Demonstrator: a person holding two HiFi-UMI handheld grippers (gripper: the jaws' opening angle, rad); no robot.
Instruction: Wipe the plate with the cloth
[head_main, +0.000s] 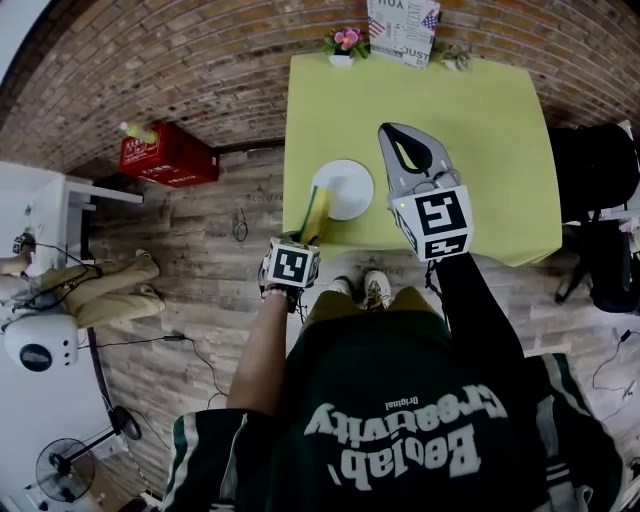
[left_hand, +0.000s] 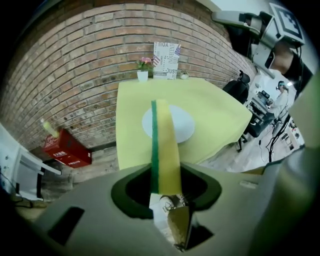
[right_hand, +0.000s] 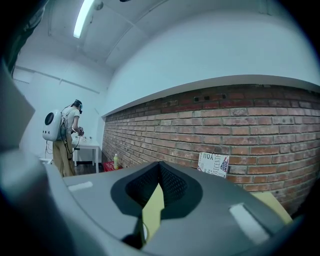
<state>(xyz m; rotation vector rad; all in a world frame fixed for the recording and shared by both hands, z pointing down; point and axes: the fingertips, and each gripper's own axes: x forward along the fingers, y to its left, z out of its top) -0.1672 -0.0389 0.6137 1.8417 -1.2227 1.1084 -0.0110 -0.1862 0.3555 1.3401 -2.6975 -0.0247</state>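
A round white plate (head_main: 345, 186) lies near the front left of the yellow-green table (head_main: 480, 120). My left gripper (head_main: 305, 240) is shut on a long yellow cloth with a green edge (head_main: 316, 212). The cloth's far end reaches over the plate's near left rim. In the left gripper view the cloth (left_hand: 165, 145) runs straight out from the left gripper (left_hand: 165, 186) across the plate (left_hand: 186, 125). My right gripper (head_main: 388, 131) hovers over the table to the right of the plate. In its own view the right gripper (right_hand: 159, 165) is shut, holds nothing, and points at the brick wall.
A small flower pot (head_main: 345, 42) and a printed sign (head_main: 403, 28) stand at the table's far edge. A red crate (head_main: 165, 155) sits on the floor to the left. Black chairs (head_main: 592, 170) stand on the right. A person (right_hand: 67, 137) stands at a white table far left.
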